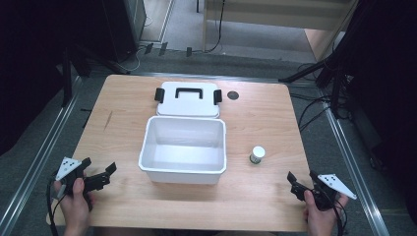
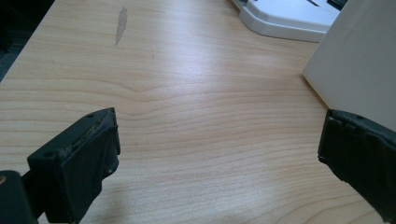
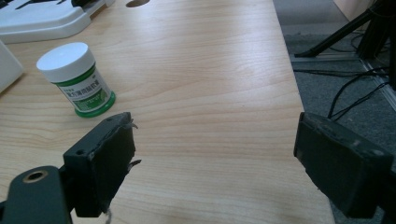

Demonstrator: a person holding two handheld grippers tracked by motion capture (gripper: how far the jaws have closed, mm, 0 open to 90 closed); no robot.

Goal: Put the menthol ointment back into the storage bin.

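From above, a wooden table [image 1: 255, 118] carries a white open box [image 1: 184, 148] at its centre, and the box's lid [image 1: 188, 100], with a black handle and clips, lies flat just beyond it at twelve o'clock. A small white-capped jar [image 1: 256, 154] stands apart from the box at about four o'clock. The left gripper [image 1: 101, 170] sits at eight o'clock, near the table's front corner, jaws spread and holding nothing; the right gripper [image 1: 301, 176] at four o'clock is likewise released.

Along the left gripper's jaws, bare wood lies between the parted pads, with the box wall [image 2: 359, 65] at two o'clock and the lid edge [image 2: 285, 18] at one.

Along the right gripper's jaws, wide apart, the green-labelled jar [image 3: 77, 79] stands upright at ten o'clock, clear of the pads.
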